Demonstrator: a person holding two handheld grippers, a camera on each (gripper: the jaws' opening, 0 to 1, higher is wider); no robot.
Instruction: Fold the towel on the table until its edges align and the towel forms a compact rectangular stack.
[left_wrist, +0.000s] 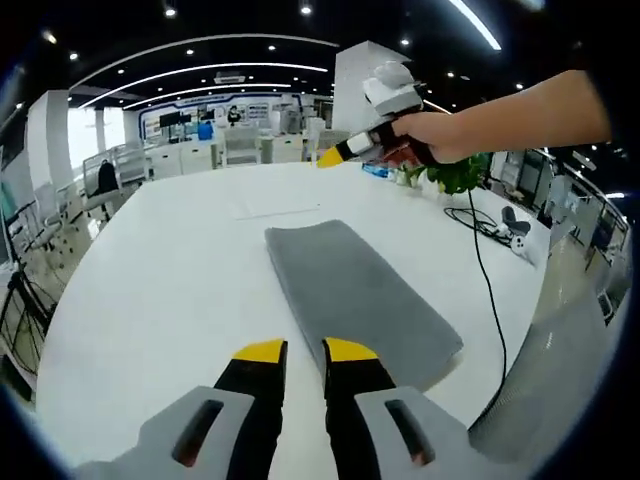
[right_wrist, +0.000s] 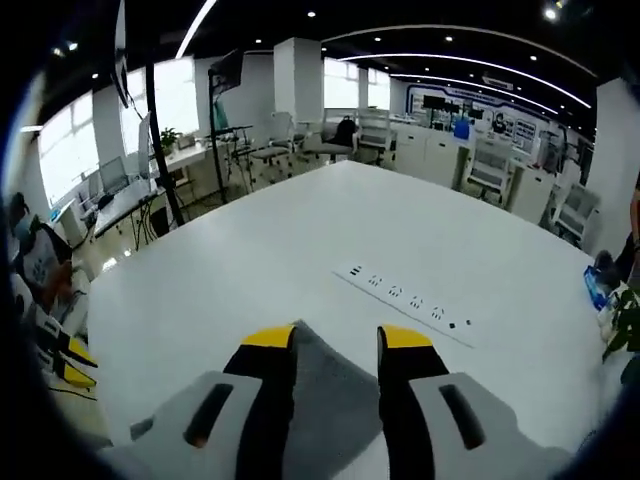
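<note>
In the left gripper view, the left gripper (left_wrist: 304, 349) reaches forward low over the white table (left_wrist: 150, 280), its yellow-tipped jaws parted by a narrow gap with nothing between them. Farther across the table, a bare hand (left_wrist: 440, 135) and forearm hold the right gripper (left_wrist: 330, 157) raised above its surface. In the right gripper view, the right gripper (right_wrist: 338, 336) has its jaws apart above the table.

Both views are bright and evenly lit by ceiling strip lights (left_wrist: 476, 22) and small round spotlights. Daylight from the windows (right_wrist: 70, 140) washes out to white. The white worktop (left_wrist: 180, 270) shows soft glare and only faint shadows. Fisheye distortion bends straight lines strongly near the edges, where detail turns soft and blurred.
</note>
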